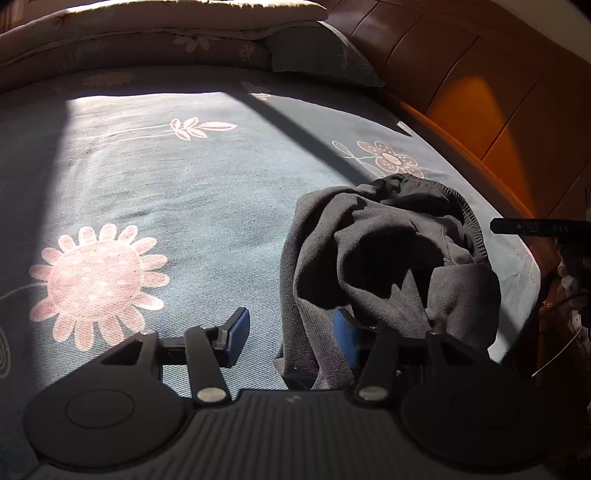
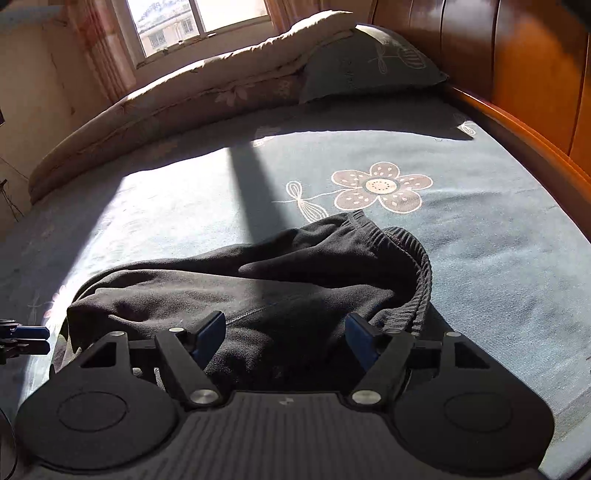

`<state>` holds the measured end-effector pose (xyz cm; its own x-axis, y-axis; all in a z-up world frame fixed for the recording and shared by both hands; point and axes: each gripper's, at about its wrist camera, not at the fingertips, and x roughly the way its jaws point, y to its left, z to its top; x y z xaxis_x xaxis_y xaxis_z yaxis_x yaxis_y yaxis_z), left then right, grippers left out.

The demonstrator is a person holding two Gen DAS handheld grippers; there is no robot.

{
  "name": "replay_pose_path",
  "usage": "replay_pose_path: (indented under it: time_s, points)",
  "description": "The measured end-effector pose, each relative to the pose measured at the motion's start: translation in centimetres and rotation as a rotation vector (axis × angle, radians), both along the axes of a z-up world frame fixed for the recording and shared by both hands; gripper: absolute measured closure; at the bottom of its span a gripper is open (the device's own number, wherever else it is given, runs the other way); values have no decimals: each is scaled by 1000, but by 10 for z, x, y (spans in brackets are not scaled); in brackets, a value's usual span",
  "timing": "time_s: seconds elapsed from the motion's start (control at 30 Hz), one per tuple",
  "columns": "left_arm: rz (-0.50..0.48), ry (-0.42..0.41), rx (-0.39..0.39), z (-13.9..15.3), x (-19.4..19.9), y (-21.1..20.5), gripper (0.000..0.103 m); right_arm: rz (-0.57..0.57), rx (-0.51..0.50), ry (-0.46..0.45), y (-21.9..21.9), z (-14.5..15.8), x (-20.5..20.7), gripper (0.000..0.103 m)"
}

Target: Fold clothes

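A dark grey garment (image 1: 388, 251) with a ribbed elastic band lies crumpled on the blue-grey flowered bed sheet (image 1: 177, 184). In the left wrist view my left gripper (image 1: 291, 332) stands open at the garment's near edge. Cloth drapes over its right finger, and the left pad is apart from the cloth. In the right wrist view the same garment (image 2: 295, 288) lies ahead, its ribbed band (image 2: 417, 291) to the right. My right gripper (image 2: 285, 338) is open wide over the garment's near part, its pads not pressing on it. The tip of my left gripper (image 2: 33, 338) shows at the left edge.
A folded beige quilt (image 2: 184, 96) and a dark pillow (image 2: 373, 62) lie at the far end of the bed. A wooden bed board (image 2: 524, 74) runs along the right side. A window (image 2: 192, 22) is beyond the quilt. Sunlight and shadow bands cross the sheet (image 2: 480, 240).
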<state>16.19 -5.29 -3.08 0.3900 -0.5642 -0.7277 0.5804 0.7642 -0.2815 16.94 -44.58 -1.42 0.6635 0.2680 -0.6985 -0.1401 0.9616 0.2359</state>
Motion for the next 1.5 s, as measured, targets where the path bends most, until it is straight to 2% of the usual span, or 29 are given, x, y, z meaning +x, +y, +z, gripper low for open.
replay_pose_path:
  time_s: [0.23, 0.37, 0.43, 0.57, 0.73, 0.83, 0.97, 1.03, 1.1, 1.2, 1.23, 1.3, 1.33, 1.4, 1.5]
  points:
    - [2, 15, 3, -3, -16, 6, 49, 205, 81, -39, 84, 5, -34, 13]
    - [-4, 40, -10, -9, -21, 6, 48, 277, 51, -32, 123, -4, -43, 8]
    - [-14, 47, -15, -13, -23, 2, 48, 288, 40, -7, 134, -13, -44, 7]
    - [-44, 59, 2, -23, -24, -11, 48, 272, -55, 34, 147, -35, -46, 7]
    - [-69, 84, -14, -34, -24, -31, 48, 230, -49, 94, 139, -54, -47, 6]
    - [-45, 8, 11, -35, -23, -40, 49, 198, -39, 124, 133, -63, -47, 6]
    - [76, -161, 129, -23, 2, -40, 54, 181, -27, 134, 128, -68, -51, 5]
    - [112, -183, 158, -16, 21, -35, 54, 182, -22, 133, 126, -68, -52, 4]
    - [135, -156, 128, -3, 33, -29, 56, 180, -18, 132, 126, -68, -52, 4]
    - [73, -151, 40, 18, 19, -32, 53, 174, -12, 126, 126, -67, -52, 3]
    - [44, -139, -1, 23, 11, -35, 49, 171, -9, 125, 126, -67, -52, 3]
    - [0, -123, -33, 24, -3, -47, 41, 165, -5, 126, 127, -68, -50, 2]
    - [-19, -119, -22, 20, -10, -55, 40, 163, -3, 128, 128, -69, -49, 2]
    - [-47, -142, 49, 8, -21, -71, 39, 163, -2, 129, 130, -69, -48, 2]
    - [-52, -261, 265, -18, -34, -90, 38, 165, 1, 125, 132, -68, -48, 2]
